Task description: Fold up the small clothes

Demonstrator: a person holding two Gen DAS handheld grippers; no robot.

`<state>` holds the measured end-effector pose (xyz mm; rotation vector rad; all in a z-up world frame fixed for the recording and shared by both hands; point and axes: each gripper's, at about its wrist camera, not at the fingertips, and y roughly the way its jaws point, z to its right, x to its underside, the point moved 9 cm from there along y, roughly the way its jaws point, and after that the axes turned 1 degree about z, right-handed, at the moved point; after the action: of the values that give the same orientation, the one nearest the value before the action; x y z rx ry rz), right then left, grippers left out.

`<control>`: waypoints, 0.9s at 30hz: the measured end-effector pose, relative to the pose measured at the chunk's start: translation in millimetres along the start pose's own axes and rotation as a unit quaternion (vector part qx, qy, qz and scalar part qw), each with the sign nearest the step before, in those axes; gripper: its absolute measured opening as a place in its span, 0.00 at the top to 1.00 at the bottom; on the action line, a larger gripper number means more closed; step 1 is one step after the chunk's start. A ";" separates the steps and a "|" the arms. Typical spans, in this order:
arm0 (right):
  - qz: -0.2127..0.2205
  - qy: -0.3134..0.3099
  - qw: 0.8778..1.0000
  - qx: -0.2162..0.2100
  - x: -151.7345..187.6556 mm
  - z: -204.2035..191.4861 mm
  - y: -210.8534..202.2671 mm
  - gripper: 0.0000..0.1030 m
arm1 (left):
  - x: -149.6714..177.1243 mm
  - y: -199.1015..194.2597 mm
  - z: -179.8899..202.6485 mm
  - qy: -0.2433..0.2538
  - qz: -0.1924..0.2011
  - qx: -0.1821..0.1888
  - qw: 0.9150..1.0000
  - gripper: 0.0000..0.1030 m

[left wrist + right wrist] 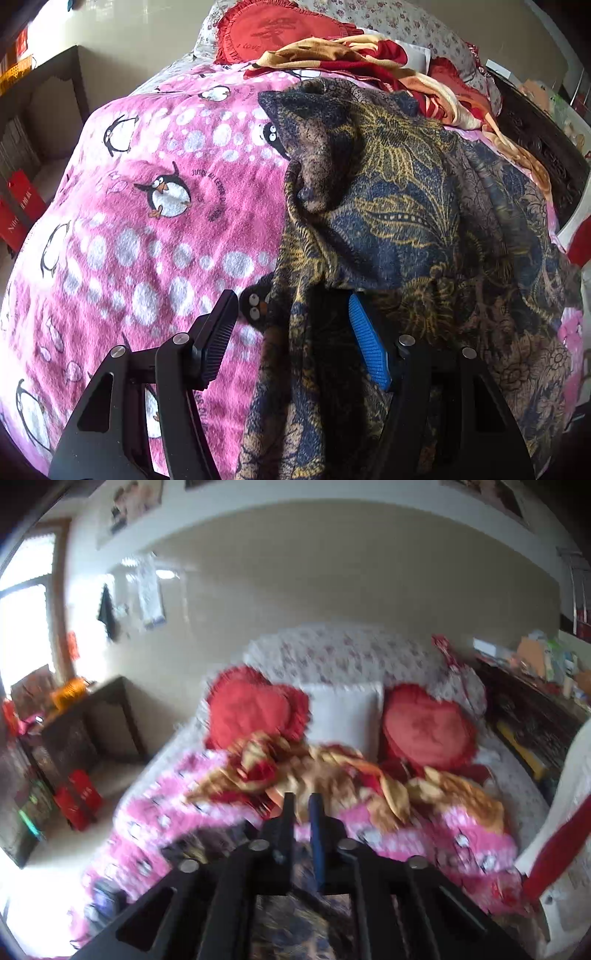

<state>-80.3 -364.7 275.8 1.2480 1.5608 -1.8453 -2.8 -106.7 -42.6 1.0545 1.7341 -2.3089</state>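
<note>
A dark blue and gold patterned garment [413,221] lies crumpled on the pink penguin blanket [155,206], draped over the right side of my left gripper [291,314]. The left gripper is open; its black finger [218,332] rests over the blanket and its blue pad [369,343] is partly under the cloth. In the blurred right wrist view, my right gripper [302,808] has its fingers nearly together, raised above the bed. The garment [295,915] hangs below it; I cannot tell whether cloth is pinched between them.
Two red heart cushions [255,709] and a white pillow [343,709] lie at the bed head. A red and gold crumpled blanket [332,771] lies mid-bed. A dark side table [85,716] stands left; a dark cabinet [532,709] stands right.
</note>
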 end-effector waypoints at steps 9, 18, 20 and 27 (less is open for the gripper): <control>-0.188 -0.083 0.978 -0.026 214.1 -26.0 84.8 0.28 | 0.5 1.7 -8.0 -0.042 -0.007 0.030 0.999 0.39; -0.217 -0.144 0.965 0.031 285.0 -9.9 122.6 0.71 | 6.7 -3.2 4.0 -0.029 -0.003 0.025 0.999 0.39; -0.216 -0.108 0.970 0.022 280.7 1.9 126.7 0.96 | 8.0 -0.4 3.8 -0.011 -0.006 0.008 1.000 0.39; -0.109 0.086 0.987 -0.086 185.1 25.0 71.3 0.96 | -5.5 4.7 -4.7 0.014 0.006 -0.012 1.000 0.39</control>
<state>-128.0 -366.3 81.6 1.2263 1.9744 -1.7215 5.7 -106.2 -44.1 1.0949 1.7554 -2.2707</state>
